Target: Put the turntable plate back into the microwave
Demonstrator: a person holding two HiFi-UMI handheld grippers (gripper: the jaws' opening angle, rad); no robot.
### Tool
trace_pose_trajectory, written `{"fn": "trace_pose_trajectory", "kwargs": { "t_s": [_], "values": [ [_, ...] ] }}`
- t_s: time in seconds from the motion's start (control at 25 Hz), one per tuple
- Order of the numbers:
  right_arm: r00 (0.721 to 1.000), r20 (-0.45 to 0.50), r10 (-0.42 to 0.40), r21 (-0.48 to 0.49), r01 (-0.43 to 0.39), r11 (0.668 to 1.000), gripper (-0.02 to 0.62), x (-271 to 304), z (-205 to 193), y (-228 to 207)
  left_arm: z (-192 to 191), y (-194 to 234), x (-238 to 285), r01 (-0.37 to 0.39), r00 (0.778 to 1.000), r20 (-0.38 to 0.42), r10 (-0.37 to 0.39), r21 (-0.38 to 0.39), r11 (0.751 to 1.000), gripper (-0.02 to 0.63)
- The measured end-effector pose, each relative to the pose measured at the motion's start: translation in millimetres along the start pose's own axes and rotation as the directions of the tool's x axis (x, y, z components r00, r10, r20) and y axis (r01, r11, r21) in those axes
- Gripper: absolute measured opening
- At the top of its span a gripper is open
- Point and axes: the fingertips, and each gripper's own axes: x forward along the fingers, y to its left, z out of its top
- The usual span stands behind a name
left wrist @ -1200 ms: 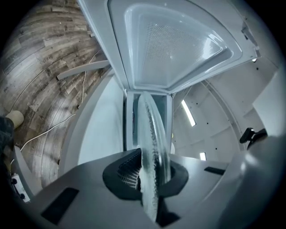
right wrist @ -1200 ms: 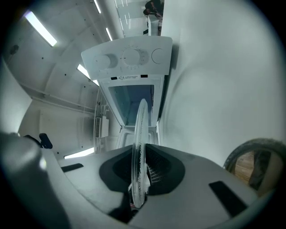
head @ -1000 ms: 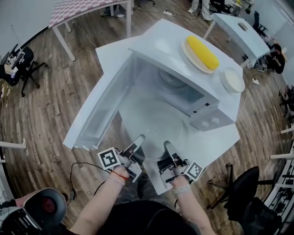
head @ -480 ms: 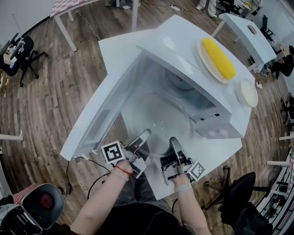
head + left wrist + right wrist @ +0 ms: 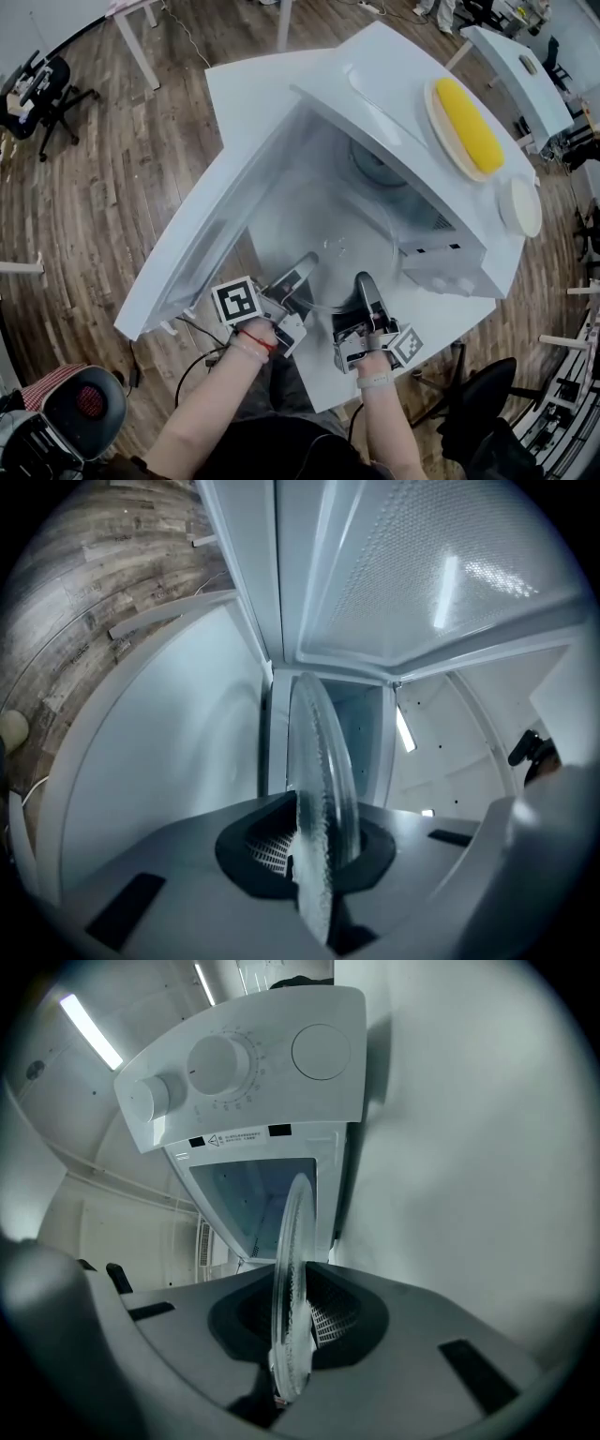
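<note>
The clear glass turntable plate (image 5: 330, 246) hangs level in front of the white microwave's (image 5: 394, 112) open cavity, its far edge at the cavity mouth. My left gripper (image 5: 306, 264) is shut on the plate's near left rim and my right gripper (image 5: 366, 285) is shut on its near right rim. In the left gripper view the plate (image 5: 323, 789) stands edge-on between the jaws of the left gripper (image 5: 314, 860). The right gripper view likewise shows the plate (image 5: 291, 1269) edge-on in the right gripper (image 5: 292, 1340), below the microwave's panel with two knobs (image 5: 234, 1063).
The microwave door (image 5: 197, 234) swings wide open to the left of the plate. On top of the microwave lie a plate with a yellow corn cob (image 5: 469, 127) and a small white dish (image 5: 522, 206). The white table (image 5: 258, 84) holds the microwave; wooden floor lies around it.
Both grippers have carried the plate forward, closer to the cavity mouth. My head has moved in over the microwave as well.
</note>
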Motion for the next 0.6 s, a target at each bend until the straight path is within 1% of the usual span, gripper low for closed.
{"fn": "trace_pose_trajectory", "kwargs": {
  "t_s": [0.6],
  "values": [
    [0.998, 0.055, 0.015, 0.036, -0.017, 0.999, 0.040, 9.3, 12.5, -8.4, 8.8, 5.8, 15.5, -0.011, 1.000, -0.011, 0.011, -0.006, 1.000, 0.034]
  ]
}}
